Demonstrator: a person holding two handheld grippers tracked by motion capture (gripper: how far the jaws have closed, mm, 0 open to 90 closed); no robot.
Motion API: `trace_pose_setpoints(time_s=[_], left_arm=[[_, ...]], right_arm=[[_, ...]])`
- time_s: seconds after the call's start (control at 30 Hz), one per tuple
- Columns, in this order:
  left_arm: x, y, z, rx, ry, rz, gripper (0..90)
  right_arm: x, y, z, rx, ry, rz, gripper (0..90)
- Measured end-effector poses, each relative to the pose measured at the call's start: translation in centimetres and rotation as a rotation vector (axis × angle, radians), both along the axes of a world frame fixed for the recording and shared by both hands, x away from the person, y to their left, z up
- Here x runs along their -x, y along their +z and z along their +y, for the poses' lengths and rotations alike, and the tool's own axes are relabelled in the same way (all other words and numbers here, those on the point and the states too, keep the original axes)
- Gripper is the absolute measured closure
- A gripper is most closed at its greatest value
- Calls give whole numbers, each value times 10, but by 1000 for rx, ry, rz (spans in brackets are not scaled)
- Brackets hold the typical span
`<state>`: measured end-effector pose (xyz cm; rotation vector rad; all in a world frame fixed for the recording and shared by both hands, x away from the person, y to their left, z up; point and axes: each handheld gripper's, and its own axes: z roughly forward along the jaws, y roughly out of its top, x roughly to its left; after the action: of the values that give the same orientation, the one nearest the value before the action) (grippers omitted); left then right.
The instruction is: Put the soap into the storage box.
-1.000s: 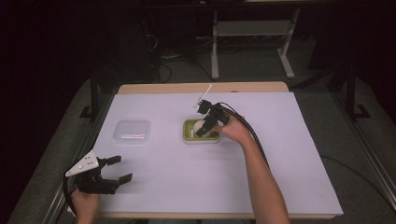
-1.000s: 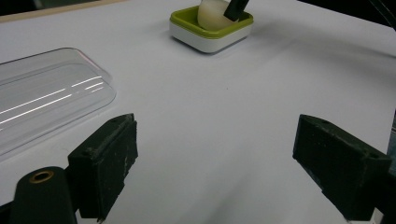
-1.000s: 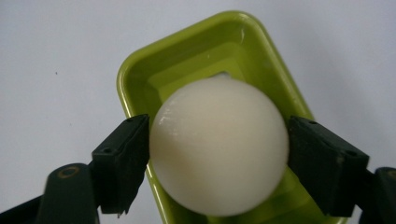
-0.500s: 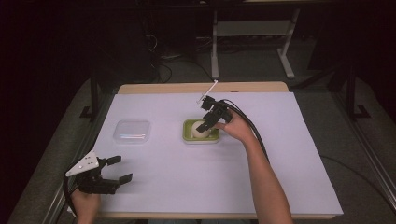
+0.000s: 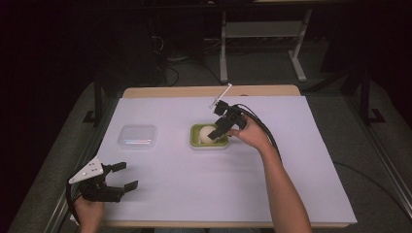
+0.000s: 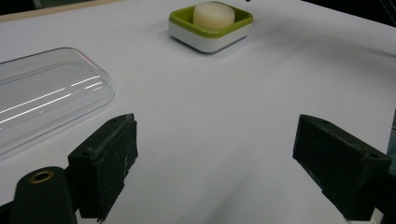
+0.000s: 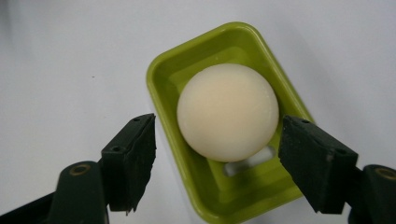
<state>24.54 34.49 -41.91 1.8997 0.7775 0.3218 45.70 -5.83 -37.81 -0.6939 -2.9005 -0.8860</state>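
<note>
Round cream soap bar (image 7: 228, 112) sits in the green soap dish (image 7: 164, 79), lying flat in the tray, dish near the middle of the white-covered table (image 5: 311, 160). Right hand-held gripper (image 5: 219, 130) hangs just above the soap, angled down at it; its jaws have just been opening, and in the right gripper view they stand either side of the bar with clear gaps, pads not touching, nothing held. Reads as soap just set down in the dish, release step, right hand backing off. Clear plastic lid (image 5: 137, 136) lies flat on the table well to the left of the dish, apart from it. Left hand-held gripper (image 5: 116, 177) rests at the near left edge of the table, jaws wide, empty, the lid just ahead of it in the left gripper view. Likely next: lid goes over the dish; calls for a pinch on the lid's thin rim, lifting it level, then lining it up square over the green rim; slippery clear plastic, could slide on the paper
</note>
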Motion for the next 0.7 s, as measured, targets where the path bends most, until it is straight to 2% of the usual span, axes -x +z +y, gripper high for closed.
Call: trace_pose_setpoints(time_s=[0.03,0.1,0.33,0.4,0.57,0.7], left_arm=[[0,0,0,-5,-1,1,132],[0,0,0,-7,-4,-1,132],[0,0,-1,-8,-4,1,132],[0,0,-2,-4,-2,1,132],[-1,0,-3,-8,-5,1,132],[-1,0,-2,-6,-2,4,132]], right_arm=[[4,1,-2,-10,9,-9,263],[6,2,-3,-9,11,4,252],[16,4,-10,-17,24,-28,255],[18,4,-13,-33,21,-31,255],[22,3,-19,-39,5,-23,252],[25,4,-24,-49,3,-39,252]])
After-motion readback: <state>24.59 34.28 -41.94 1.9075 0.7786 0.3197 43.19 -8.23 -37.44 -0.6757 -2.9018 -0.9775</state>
